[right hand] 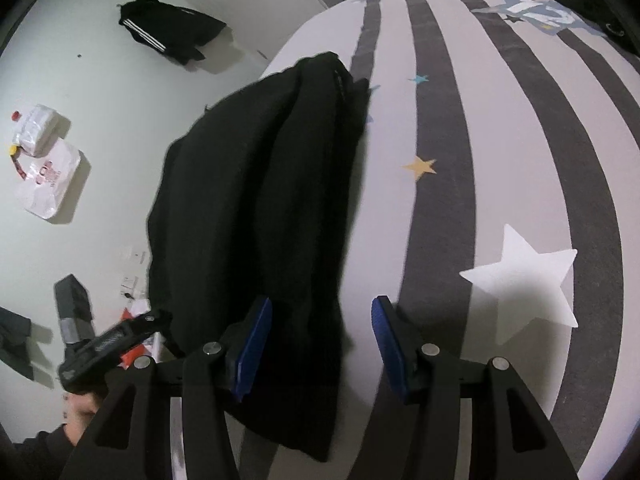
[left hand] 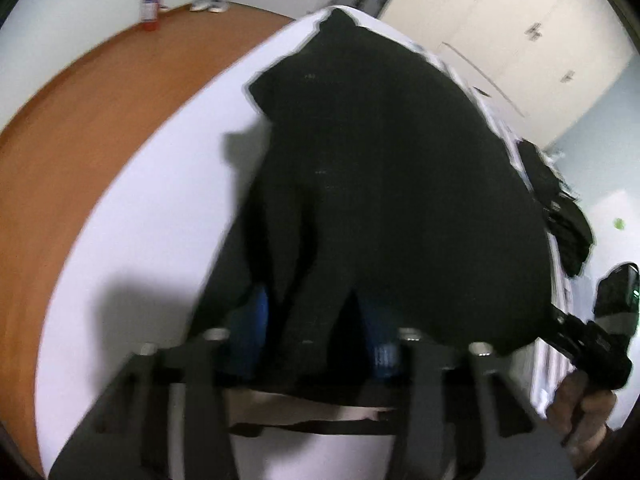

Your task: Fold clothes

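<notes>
A black garment (left hand: pixel 380 184) lies in a long bundle on the bed (left hand: pixel 160 220). In the left wrist view, which is blurred, my left gripper (left hand: pixel 320 336) stands at its near end. A strip of the cloth runs between the blue pads (left hand: pixel 386 354), with a dark gap beside it, so the gripper looks open. In the right wrist view the same garment (right hand: pixel 256 184) stretches along the bed's left edge. My right gripper (right hand: pixel 322 350) is open around its near end, with cloth beside the left pad (right hand: pixel 254 350) and bare cover by the right one. Each view shows the other gripper (left hand: pixel 588 348) (right hand: pixel 116 344) in a hand.
The bed cover (right hand: pixel 520 160) has grey stripes and stars. A second dark garment (left hand: pixel 560 208) hangs at the bed's far edge. On the floor are a black jacket with white stripes (right hand: pixel 168 32), plastic bags (right hand: pixel 44 160), a fire extinguisher (left hand: pixel 152 4) and shoes (left hand: pixel 208 4). Wardrobe doors (left hand: pixel 520 20) stand behind.
</notes>
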{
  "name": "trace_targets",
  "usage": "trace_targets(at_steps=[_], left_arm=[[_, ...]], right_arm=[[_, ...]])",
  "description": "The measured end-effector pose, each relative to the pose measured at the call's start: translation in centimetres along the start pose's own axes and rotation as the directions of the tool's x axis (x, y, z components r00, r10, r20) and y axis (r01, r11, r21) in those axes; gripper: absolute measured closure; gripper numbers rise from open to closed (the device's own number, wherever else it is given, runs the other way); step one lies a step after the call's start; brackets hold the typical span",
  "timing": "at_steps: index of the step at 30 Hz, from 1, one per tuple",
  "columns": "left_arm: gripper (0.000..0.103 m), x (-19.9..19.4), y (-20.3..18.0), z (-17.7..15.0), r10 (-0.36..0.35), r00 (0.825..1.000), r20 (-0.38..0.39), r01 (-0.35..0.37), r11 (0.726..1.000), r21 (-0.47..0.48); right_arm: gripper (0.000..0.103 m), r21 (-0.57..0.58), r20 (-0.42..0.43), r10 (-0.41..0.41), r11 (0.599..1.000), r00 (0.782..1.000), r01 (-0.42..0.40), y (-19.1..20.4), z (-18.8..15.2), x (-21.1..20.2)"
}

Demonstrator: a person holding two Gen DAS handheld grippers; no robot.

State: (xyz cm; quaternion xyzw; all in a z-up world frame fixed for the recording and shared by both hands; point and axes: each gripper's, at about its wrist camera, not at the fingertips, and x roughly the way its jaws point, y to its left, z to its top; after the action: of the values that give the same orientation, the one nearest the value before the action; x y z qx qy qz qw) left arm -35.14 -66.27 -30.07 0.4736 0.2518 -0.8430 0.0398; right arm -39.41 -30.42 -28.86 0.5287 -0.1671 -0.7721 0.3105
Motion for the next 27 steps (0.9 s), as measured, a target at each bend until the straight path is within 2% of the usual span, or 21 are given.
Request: trace_targets(at_steps=[4,6,7,9,10,11,12,13,14,15,17,18,22,24,27], left_arm=[[0.068,-0.9,0.6,-0.3,-0.036,0.999,-0.012,0.036,0.999,-0.035],[0.059,-1.0,0.4,-0.6,-0.021,1.0,-0.01,0.021,1.0,-0.013],[0.052,-0.8,0.1,-0.8,-0.009,1.0,-0.01,0.009,1.0,0.006],[0.05,-0.4,-0.6,-1.3,0.025,1.0,-0.003,-0.025,0.998,0.05],[0.051,-0.3,-0.9,-1.5,0.041,0.999,0.005,-0.041,0.996,0.078],[0.063,-0.2,-1.2,-1.6,0.044,0.999,0.012,-0.045,0.994,0.102],[0.066,-0.1,-1.2,-1.7,0.038,0.999,0.014,-0.04,0.993,0.109],[0.077,-0.3,-1.1,-1.7,0.032,0.999,0.016,-0.034,0.994,0.105],[0.086,-0.7,-1.0,-1.6,0.029,0.999,0.023,-0.032,0.994,0.105],[0.088,-1.2,-0.9,-1.5,0.029,0.999,0.03,-0.033,0.993,0.114],[0.092,-2.7,-0.8,-1.1,0.027,0.999,0.044,-0.032,0.99,0.135],[0.094,-3.4,-0.6,-0.9,0.025,0.998,0.051,-0.032,0.989,0.145],[0.095,-6.5,0.3,0.6,0.037,0.996,0.082,-0.051,0.984,0.173],[0.095,-6.6,0.5,0.6,0.065,0.996,0.065,-0.077,0.976,0.202],[0.087,-4.4,-0.3,-0.4,0.139,0.99,0.001,-0.135,0.961,0.24]], right_arm=[[0.054,0.017,0.045,0.016,1.0,0.999,-0.017,-0.9,0.5,-1.6],[0.054,0.011,0.042,0.027,1.0,0.999,-0.027,-0.8,0.6,-1.7],[0.053,-0.018,0.031,0.026,1.0,0.999,-0.025,-0.3,0.6,-1.4],[0.053,-0.078,0.014,0.014,0.997,1.0,-0.013,1.3,0.4,-0.5],[0.053,-0.1,0.011,0.007,0.995,1.0,-0.006,1.9,0.5,0.0],[0.053,-0.112,0.006,-0.009,0.994,1.0,0.009,2.2,0.5,0.5],[0.053,-0.116,-0.002,-0.033,0.993,0.999,0.032,2.3,0.6,1.1],[0.053,-0.11,-0.012,-0.049,0.993,0.999,0.047,2.0,0.6,1.5],[0.061,-0.09,-0.027,-0.051,0.995,0.998,0.049,1.7,0.4,2.1],[0.067,-0.077,-0.035,-0.037,0.996,0.999,0.034,1.6,0.2,2.3],[0.086,-0.078,-0.04,-0.004,0.997,0.999,0.001,2.0,0.3,2.1],[0.09,-0.093,-0.043,0.001,0.996,0.999,-0.005,2.4,0.2,1.9],[0.095,-0.135,-0.065,0.011,0.991,0.998,-0.02,4.2,-0.8,1.6],[0.095,-0.176,-0.067,-0.012,0.984,0.998,0.0,5.5,-1.7,1.6],[0.093,-0.222,-0.039,-0.122,0.969,0.992,0.11,6.6,-2.6,2.5]])
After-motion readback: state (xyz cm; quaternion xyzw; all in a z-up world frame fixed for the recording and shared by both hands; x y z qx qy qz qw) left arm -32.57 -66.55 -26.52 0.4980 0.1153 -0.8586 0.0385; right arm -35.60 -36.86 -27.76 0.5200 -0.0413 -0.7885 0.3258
